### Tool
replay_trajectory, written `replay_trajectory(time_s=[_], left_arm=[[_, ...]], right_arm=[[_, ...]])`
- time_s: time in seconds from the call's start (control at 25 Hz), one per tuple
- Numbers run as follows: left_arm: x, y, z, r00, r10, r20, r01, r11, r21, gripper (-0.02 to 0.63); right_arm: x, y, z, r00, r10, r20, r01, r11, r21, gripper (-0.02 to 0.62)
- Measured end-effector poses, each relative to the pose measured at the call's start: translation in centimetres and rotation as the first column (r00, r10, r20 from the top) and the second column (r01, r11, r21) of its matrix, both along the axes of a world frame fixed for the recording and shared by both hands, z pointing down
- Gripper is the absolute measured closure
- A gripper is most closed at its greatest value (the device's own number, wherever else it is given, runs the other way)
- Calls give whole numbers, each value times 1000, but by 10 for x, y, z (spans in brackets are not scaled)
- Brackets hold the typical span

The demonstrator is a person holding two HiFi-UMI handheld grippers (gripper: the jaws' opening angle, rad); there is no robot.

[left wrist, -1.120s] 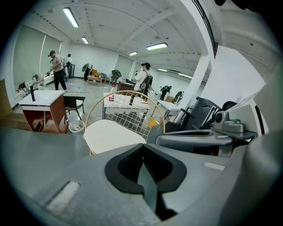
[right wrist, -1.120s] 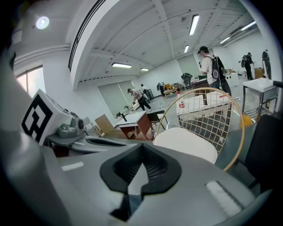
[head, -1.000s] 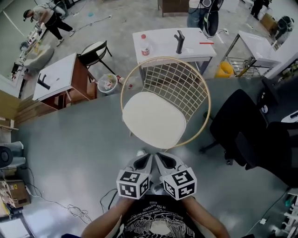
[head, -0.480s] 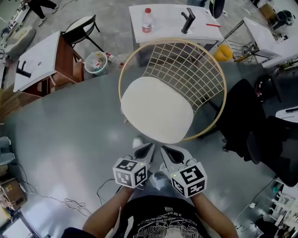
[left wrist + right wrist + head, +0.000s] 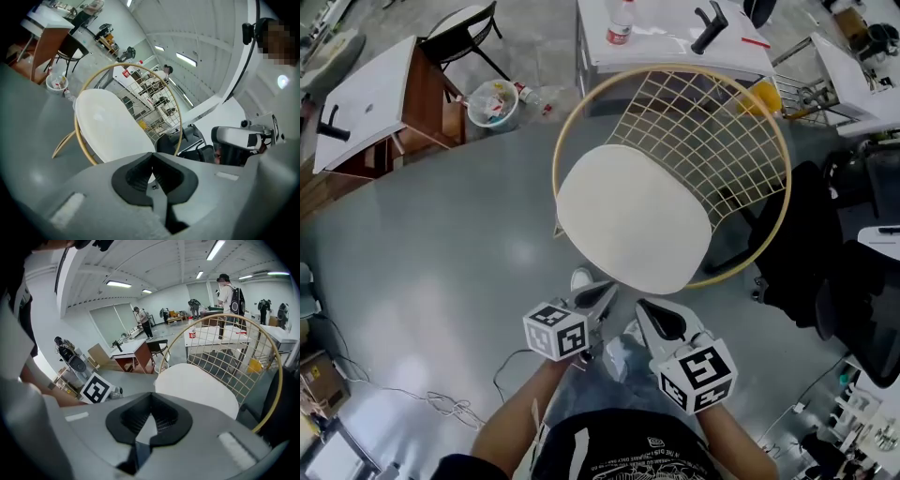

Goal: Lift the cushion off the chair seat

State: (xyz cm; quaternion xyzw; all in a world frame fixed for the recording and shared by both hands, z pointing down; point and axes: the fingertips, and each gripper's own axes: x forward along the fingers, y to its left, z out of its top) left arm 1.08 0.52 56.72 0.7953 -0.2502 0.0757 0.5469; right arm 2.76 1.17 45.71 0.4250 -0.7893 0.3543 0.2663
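A white cushion (image 5: 633,216) lies on the seat of a wire chair with a gold rim (image 5: 675,67) and a grid back (image 5: 712,131). Both grippers hang just short of the cushion's near edge, touching nothing. My left gripper (image 5: 598,293) is shut and empty; in the left gripper view its pads meet (image 5: 152,161) with the cushion (image 5: 110,124) ahead. My right gripper (image 5: 650,311) sits beside it, a little nearer to me, also shut and empty (image 5: 151,401), with the cushion (image 5: 197,385) straight in front.
Behind the chair stands a white desk (image 5: 675,42) with a bottle (image 5: 621,23). A black office chair (image 5: 825,272) crowds the right side. At left are a white-topped wooden desk (image 5: 375,103) and a bin (image 5: 492,103). Cables (image 5: 441,403) trail on the grey floor.
The chair now sits closer and larger in the head view. Both grippers have sunk and drawn apart, and the left one has rolled so its marker cube shows a different face.
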Motion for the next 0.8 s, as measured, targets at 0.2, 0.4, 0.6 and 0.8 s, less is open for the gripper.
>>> replay_trajectory(time_s=[0.2,0.4,0.6,0.8], left_arm=[[-11,-5,31,998,-27,-54,23,998,-57,549],[-24,-2,60,997,-60,-49,54,992,-118,525],[-25,-5,82,996,-72,-54,62,983,-170,442],[-21,-7,100,992,-99,-82,79,973,-218,382]], right_arm=[[-10,-2,3,999,-25,-26,25,1000,-9,600],[-15,-2,9,1000,-22,-10,21,999,-37,600],[-12,-6,14,1000,-18,-9,17,998,-58,600],[-10,-2,18,1000,-15,-11,14,996,-83,600]])
